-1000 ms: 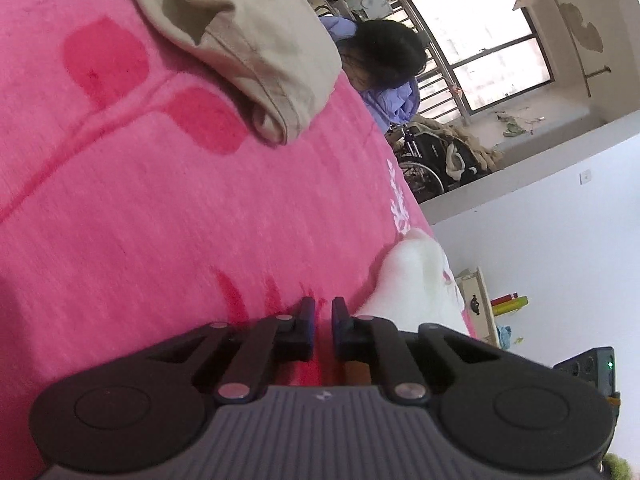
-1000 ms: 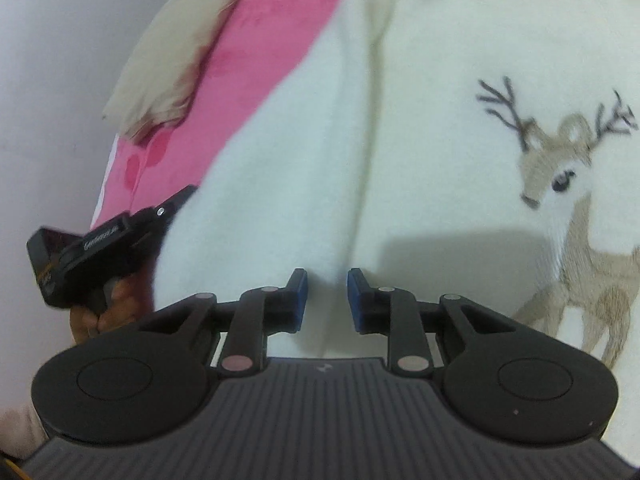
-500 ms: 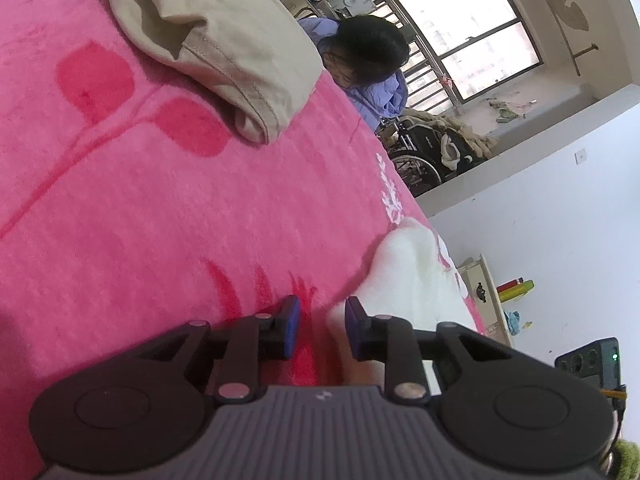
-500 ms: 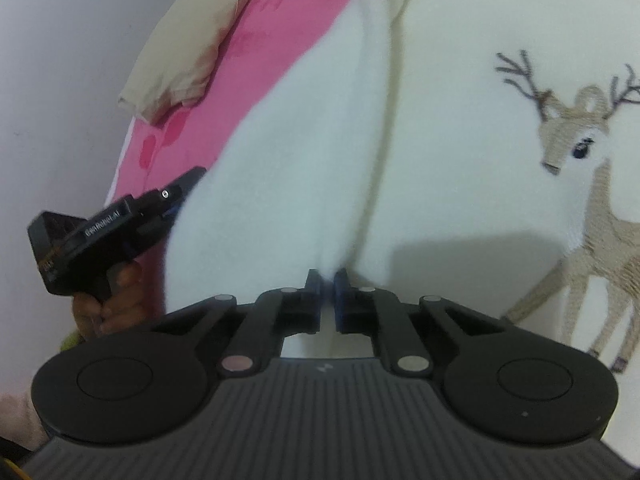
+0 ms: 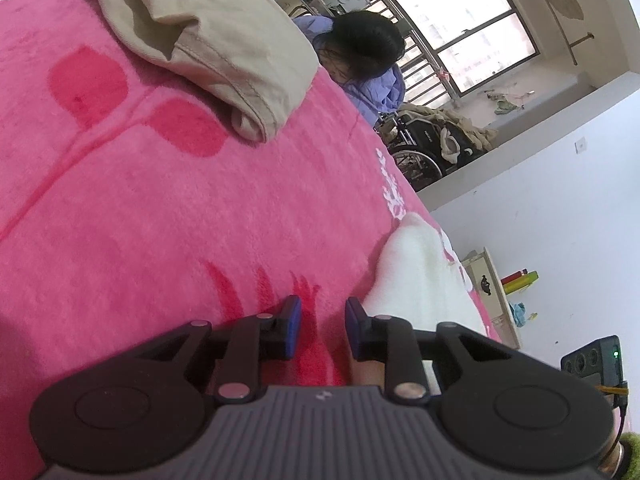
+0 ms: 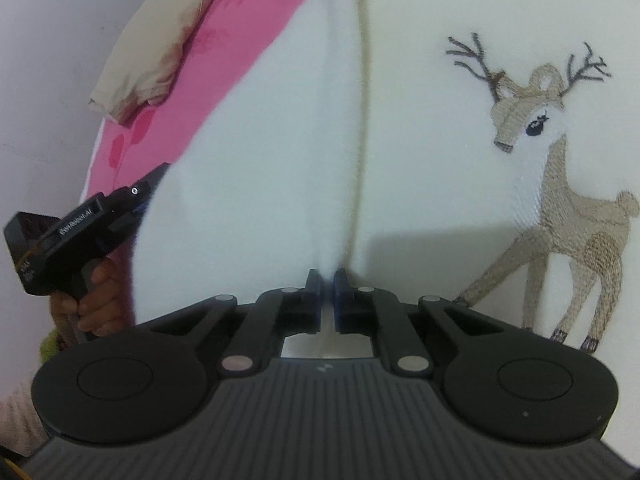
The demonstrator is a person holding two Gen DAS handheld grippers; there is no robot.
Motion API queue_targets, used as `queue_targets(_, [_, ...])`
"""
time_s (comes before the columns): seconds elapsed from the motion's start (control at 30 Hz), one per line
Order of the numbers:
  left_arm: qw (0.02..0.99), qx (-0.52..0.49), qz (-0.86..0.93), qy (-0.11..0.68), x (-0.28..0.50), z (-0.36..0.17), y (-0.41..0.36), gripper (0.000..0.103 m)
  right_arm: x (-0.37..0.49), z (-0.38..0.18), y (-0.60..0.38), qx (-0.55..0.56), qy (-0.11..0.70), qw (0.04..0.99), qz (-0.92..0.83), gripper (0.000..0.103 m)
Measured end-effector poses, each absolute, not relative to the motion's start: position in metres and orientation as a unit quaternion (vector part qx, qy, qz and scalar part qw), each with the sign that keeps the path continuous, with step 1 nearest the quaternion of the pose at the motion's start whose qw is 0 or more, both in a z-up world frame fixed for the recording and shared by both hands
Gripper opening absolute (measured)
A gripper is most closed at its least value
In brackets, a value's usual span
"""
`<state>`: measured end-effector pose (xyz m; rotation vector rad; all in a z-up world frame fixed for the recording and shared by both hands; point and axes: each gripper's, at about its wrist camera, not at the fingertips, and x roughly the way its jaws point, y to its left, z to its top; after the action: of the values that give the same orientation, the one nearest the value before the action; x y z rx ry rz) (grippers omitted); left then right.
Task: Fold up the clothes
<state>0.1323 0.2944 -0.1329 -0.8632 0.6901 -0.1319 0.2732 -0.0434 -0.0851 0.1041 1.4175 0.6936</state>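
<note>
A cream sweater with an embroidered deer lies on the pink blanket. My right gripper is shut on a pinch of the sweater's near edge, and a crease runs up from it. In the left wrist view my left gripper is open just over the pink blanket, with the sweater's sleeve edge beside its right finger. In the right wrist view the left gripper sits at the sweater's left edge, held by a hand.
A folded beige garment lies further up the blanket, also seen as beige cloth at upper left. Beyond the bed a person sits near a wheelchair and a window. A white wall borders the bed.
My right gripper went from open to shut on the sweater's near edge. My left gripper went from nearly shut to open beside the sleeve.
</note>
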Motion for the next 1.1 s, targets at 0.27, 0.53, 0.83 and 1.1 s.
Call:
queue_targets(0.27, [0.857,-0.388,-0.061,0.334,0.117,-0.115,0.290,0.035,0.273,-0.084,-0.048,0.051,0.643,0.698,0.312,0.018])
queue_targets(0.53, [0.861,-0.351,-0.078,0.359,0.063,-0.087,0.278,0.038,0.248,-0.078,-0.069,0.082,0.648,0.678,0.337,0.043])
queue_targets(0.83, [0.837,-0.335,-0.119,0.416,0.000,-0.083,0.243,0.038,0.202,-0.084,-0.070,0.088,0.649,0.658,0.372,0.043])
queue_targets(1.1, [0.830,-0.326,-0.122,0.435,-0.009,-0.095,0.225,0.035,0.180,-0.088,-0.068,0.073,0.650,0.660,0.369,0.027])
